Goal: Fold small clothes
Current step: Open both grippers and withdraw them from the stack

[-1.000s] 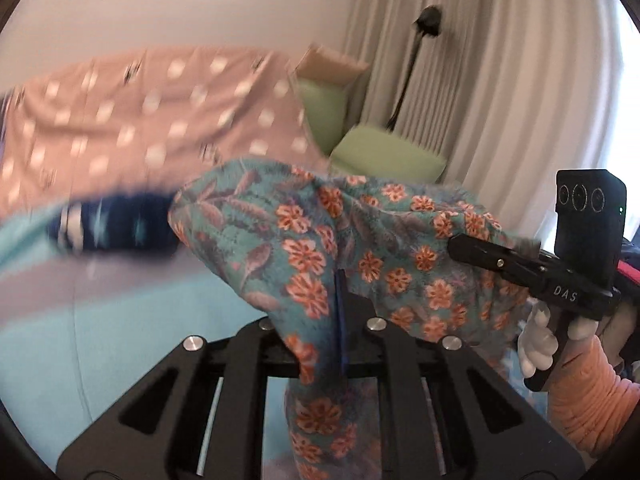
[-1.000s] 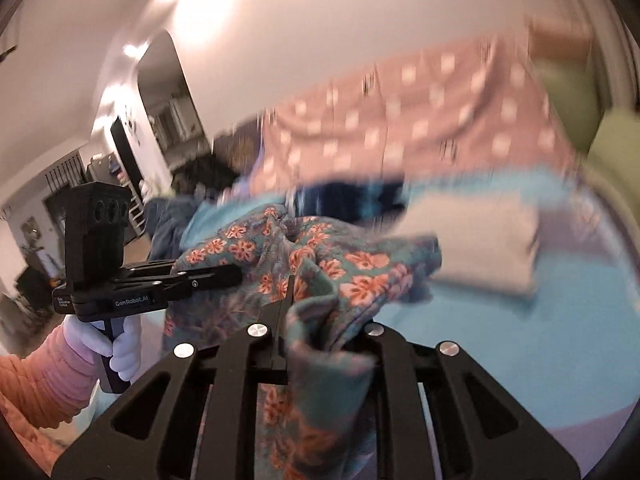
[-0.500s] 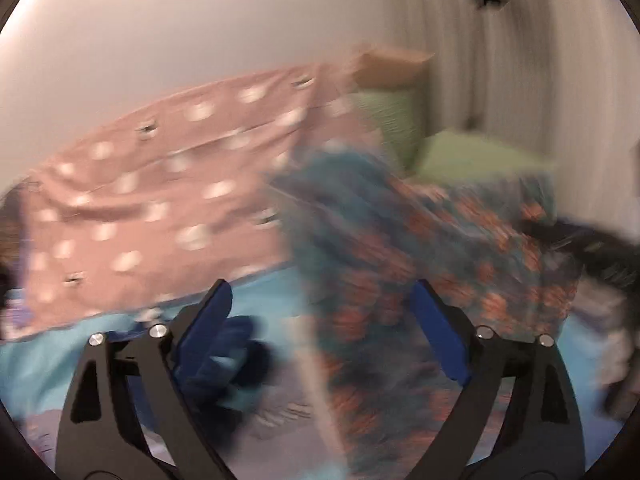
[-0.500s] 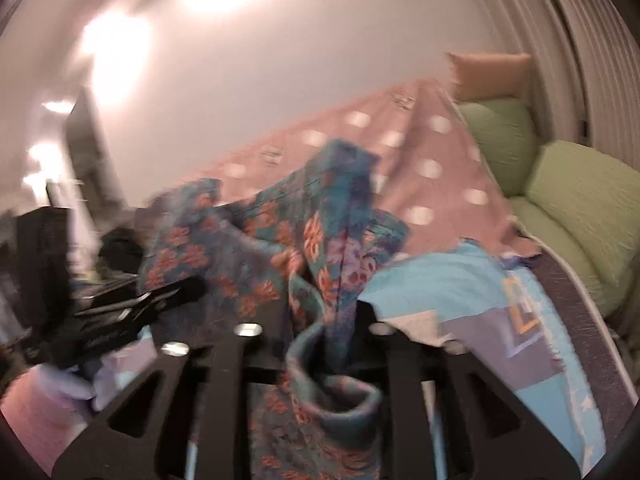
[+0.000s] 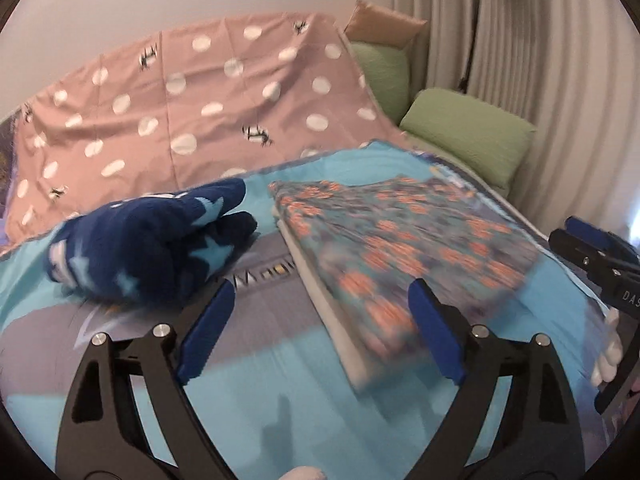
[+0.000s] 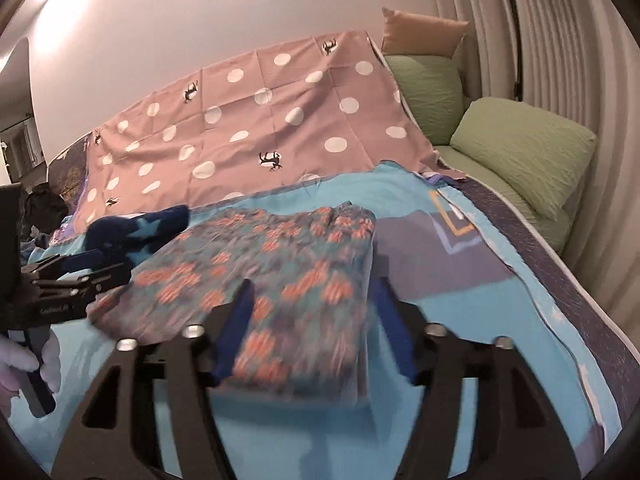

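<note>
Bedspread [image 5: 256, 364] in blue took up most of both views, so everything else gets placed off that. Draped over its far end was a big pink sheet [image 5: 208, 92] with white dots, and off the far right corner sat a couple of green pillows [image 5: 468, 136] with a tan cushion [image 5: 384, 20] behind them, pale curtains [image 6: 560, 40] beyond.

Lying flat on the bedspread, roughly mid-way across, was the folded floral garment [image 5: 392, 240], teal with orange flowers. It sat on top of something pale and folded [image 5: 332, 304], whose edge poked out along the near side. Motion blur smeared the print, so can't say much about the folds.

Just left of the floral garment, also on the bedspread, was a crumpled navy piece with light blue stars [image 5: 152, 240], not folded.

The left gripper [image 5: 316, 320] hung over the near part of the bedspread with its blue pads spread wide and nothing in them. One pad overlapped the near edge of the floral garment in the picture; whether it touched I can't tell. The right gripper [image 6: 312, 328] was let go too, jaws opening, with the floral garment's near edge showing between the pads but not pinched.
</note>
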`<state>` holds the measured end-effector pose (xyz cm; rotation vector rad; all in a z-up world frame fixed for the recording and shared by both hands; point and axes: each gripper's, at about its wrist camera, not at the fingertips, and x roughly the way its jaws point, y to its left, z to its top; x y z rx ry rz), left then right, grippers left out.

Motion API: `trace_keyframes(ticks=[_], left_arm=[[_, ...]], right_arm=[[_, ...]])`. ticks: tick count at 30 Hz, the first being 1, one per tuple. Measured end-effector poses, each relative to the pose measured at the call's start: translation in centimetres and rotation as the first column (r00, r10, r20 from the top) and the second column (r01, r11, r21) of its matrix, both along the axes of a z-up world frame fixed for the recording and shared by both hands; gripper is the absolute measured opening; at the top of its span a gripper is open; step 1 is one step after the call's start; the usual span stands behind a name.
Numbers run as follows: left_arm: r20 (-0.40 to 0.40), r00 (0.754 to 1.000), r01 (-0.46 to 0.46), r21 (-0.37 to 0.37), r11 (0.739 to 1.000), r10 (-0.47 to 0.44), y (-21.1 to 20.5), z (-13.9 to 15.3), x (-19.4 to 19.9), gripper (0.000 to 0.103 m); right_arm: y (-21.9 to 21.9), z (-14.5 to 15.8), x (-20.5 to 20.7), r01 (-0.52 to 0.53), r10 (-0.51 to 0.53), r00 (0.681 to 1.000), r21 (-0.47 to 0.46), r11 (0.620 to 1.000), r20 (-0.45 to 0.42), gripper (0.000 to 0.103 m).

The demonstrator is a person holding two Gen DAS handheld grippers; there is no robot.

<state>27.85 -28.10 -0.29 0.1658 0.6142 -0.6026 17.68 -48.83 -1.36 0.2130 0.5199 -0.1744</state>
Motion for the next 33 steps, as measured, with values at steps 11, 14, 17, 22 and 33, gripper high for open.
trace_keyframes(ticks=[11,14,17,22,33], left_arm=[[0.013,0.998,-0.064,-0.140,0.988,0.067,5.9,4.8,-15.8,0.101],[0.006,0.996,-0.082,-0.167,0.983,0.084,7.3,5.3,-18.6,0.101],[0.016,0.995,-0.093,-0.192,0.977,0.098,8.8,5.7,-21.6,0.101],[0.096,0.991,-0.076,-0.156,0.985,0.092,9.5,6.2,-26.2,0.101],[0.176,0.980,-0.081,-0.090,0.993,0.096,10.8,7.3,-33.2,0.101]], right_arm=[[7.6,4.2,-13.6,0.125,-0.122,0.990,-0.034,0.992,0.065,0.102],[9.8,4.8,-16.7,0.095,-0.093,0.994,-0.030,0.995,0.064,0.102],[11.5,5.4,-19.7,0.089,-0.089,0.994,0.001,0.996,0.065,0.102],[13.3,5.9,-23.3,0.099,-0.100,0.994,0.014,0.995,0.041,0.102],[16.1,6.5,-28.3,0.117,-0.117,0.993,-0.008,0.993,0.030,0.102]])
